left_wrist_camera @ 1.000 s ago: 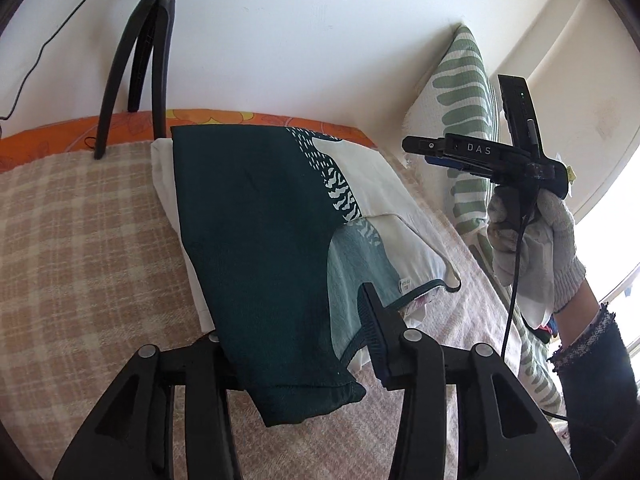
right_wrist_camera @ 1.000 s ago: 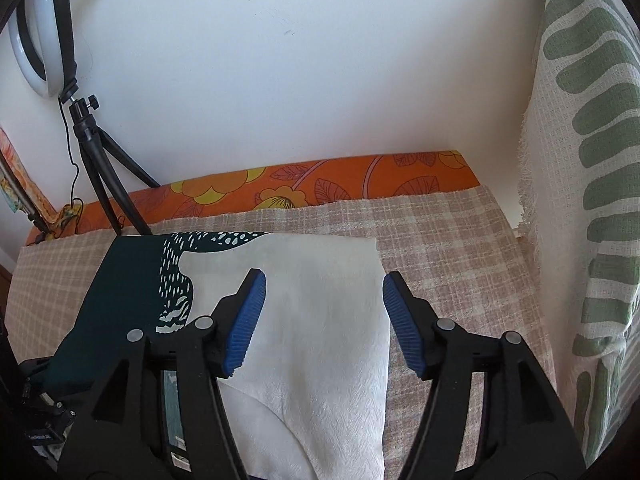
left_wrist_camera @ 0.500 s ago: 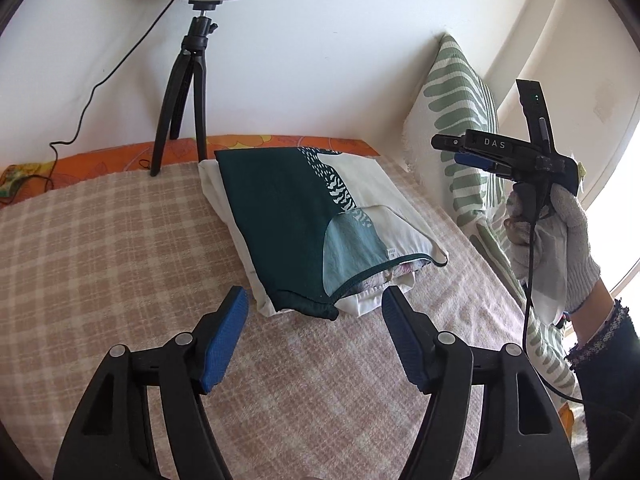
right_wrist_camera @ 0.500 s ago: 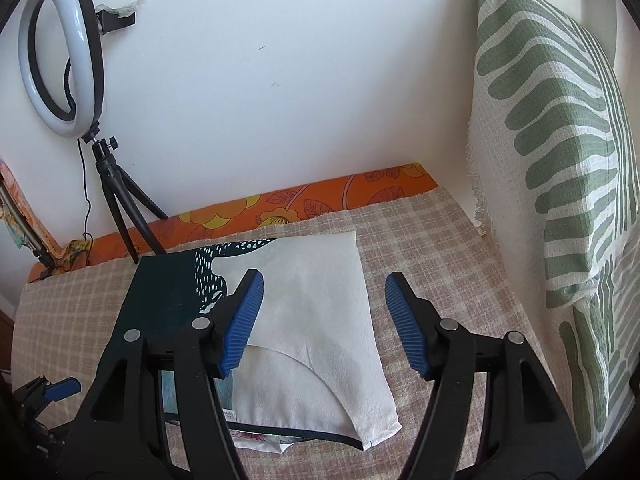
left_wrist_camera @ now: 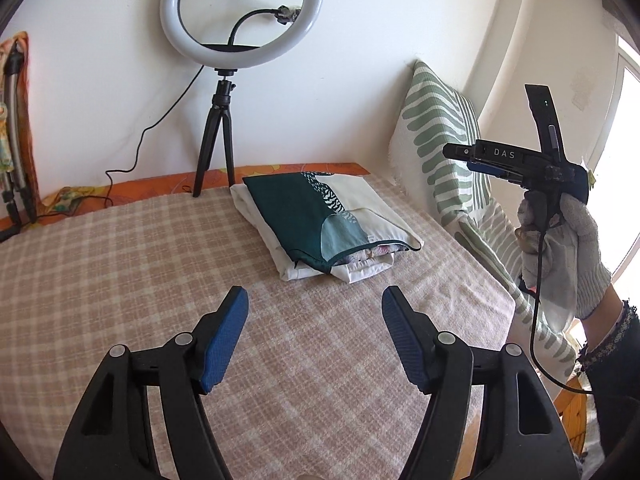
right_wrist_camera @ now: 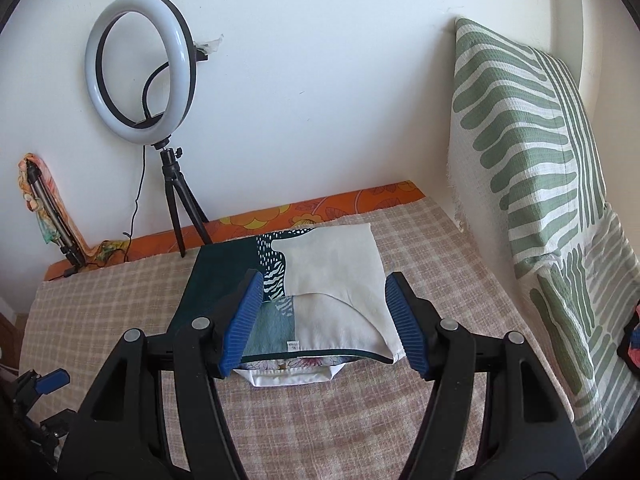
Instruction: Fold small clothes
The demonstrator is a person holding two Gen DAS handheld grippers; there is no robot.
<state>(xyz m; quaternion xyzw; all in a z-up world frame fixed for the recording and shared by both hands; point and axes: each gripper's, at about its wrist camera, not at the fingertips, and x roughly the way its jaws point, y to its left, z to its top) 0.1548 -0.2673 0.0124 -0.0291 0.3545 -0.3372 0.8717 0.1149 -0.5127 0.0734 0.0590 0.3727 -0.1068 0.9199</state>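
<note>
A folded garment, dark green and cream with a patterned stripe, lies on top of a small stack of folded white clothes on the checked bedcover. It also shows in the right wrist view. My left gripper is open and empty, held back from the stack over bare bedcover. My right gripper is open and empty, raised above the near end of the stack. The right gripper also shows in the left wrist view, held in a gloved hand at the right.
A ring light on a black tripod stands at the wall behind the stack; it also shows in the right wrist view. A green-striped pillow leans at the right. The beige checked bedcover spreads left and forward of the stack.
My left gripper let go of the green garment's near edge, opened and drew back and up. My right gripper also pulled back from the stack. The garment now lies flat.
</note>
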